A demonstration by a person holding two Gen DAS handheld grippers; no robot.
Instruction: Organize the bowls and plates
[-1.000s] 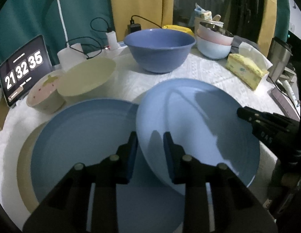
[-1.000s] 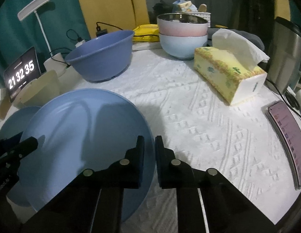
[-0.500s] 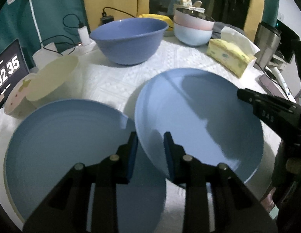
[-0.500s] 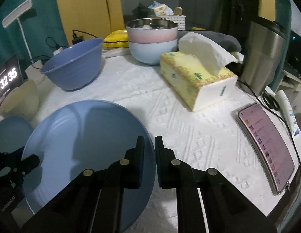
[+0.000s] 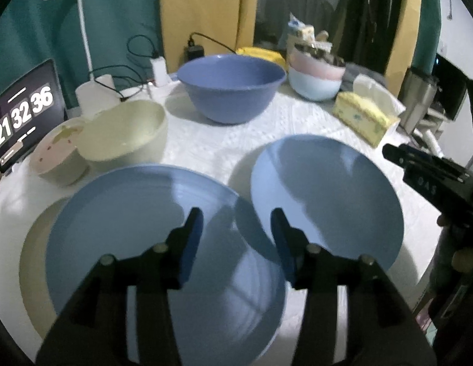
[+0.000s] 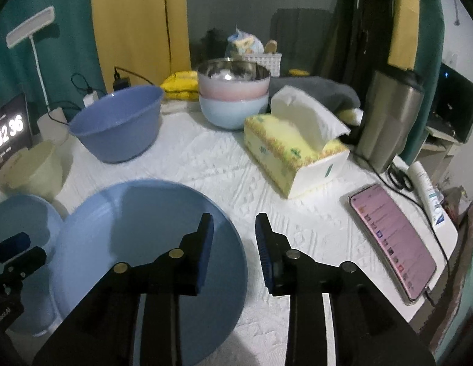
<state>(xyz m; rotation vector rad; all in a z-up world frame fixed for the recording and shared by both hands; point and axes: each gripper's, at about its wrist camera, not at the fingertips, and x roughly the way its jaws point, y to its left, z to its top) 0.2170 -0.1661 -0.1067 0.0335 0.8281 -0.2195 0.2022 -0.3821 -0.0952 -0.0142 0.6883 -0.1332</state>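
Your large blue bowl (image 5: 230, 91) stands upright at the back of the white tablecloth (image 6: 224, 164), and nothing shows inside it. Behind it to your right, a pink bowl (image 6: 233, 87) sits nested in a pale blue bowl (image 6: 233, 111); its inside is shiny, and you cannot tell whether anything lies in it. On your left, a cream bowl (image 5: 123, 134) leans tilted against a small speckled bowl (image 5: 58, 155).

Your left gripper (image 5: 236, 228) has its fingers spread apart with nothing between them. It hovers over the right edge of the big blue plate (image 5: 129, 228), which rests on a cream plate (image 5: 32, 253) showing as a crescent at its left. The second blue plate (image 5: 324, 198) lies flat on the cloth just right of that stack; its left edge seems to meet or slip under the big plate's rim, though you cannot tell which.

Your right gripper (image 6: 233, 235) is also spread wide and holds nothing. Its left finger (image 6: 206, 244) hangs over the right rim of that second blue plate (image 6: 145, 244), its right finger over bare cloth.

To your right, the cloth runs bare as far as the tissue box (image 6: 291, 155) and the lit phone (image 6: 392, 241) near the table's right edge. A steel tumbler (image 6: 388, 119) stands behind them, and a clock display (image 5: 23, 116) sits at the far left.
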